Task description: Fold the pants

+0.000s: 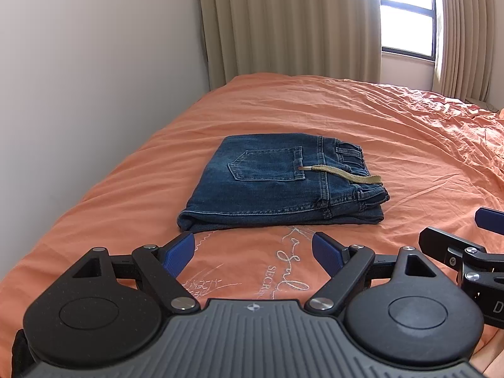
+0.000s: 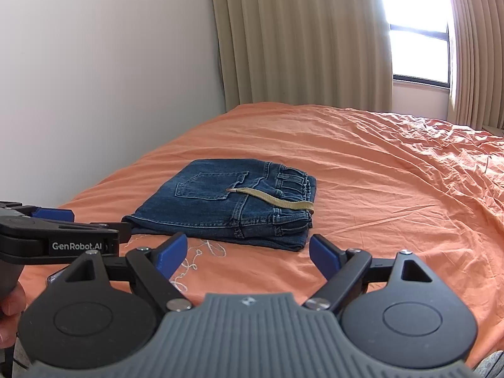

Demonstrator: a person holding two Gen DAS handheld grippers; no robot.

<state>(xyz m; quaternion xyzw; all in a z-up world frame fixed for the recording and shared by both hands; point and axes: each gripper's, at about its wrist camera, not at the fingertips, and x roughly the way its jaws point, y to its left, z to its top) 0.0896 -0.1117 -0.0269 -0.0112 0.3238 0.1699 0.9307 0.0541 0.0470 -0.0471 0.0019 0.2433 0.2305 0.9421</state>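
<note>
Blue denim pants lie folded into a compact rectangle on the orange bedspread, back pocket up, with a tan drawstring trailing over the waistband. My left gripper is open and hovers just short of the near edge of the pants, nothing between its blue pads. The right wrist view shows the same pants and drawstring ahead. My right gripper is also open and empty, a little back from the folded stack. The left gripper's body shows at the left of that view.
A white wall runs along the bed's left side. Beige curtains and a bright window stand behind the bed. White embroidery marks the bedspread near me. A hand shows at the lower left of the right wrist view.
</note>
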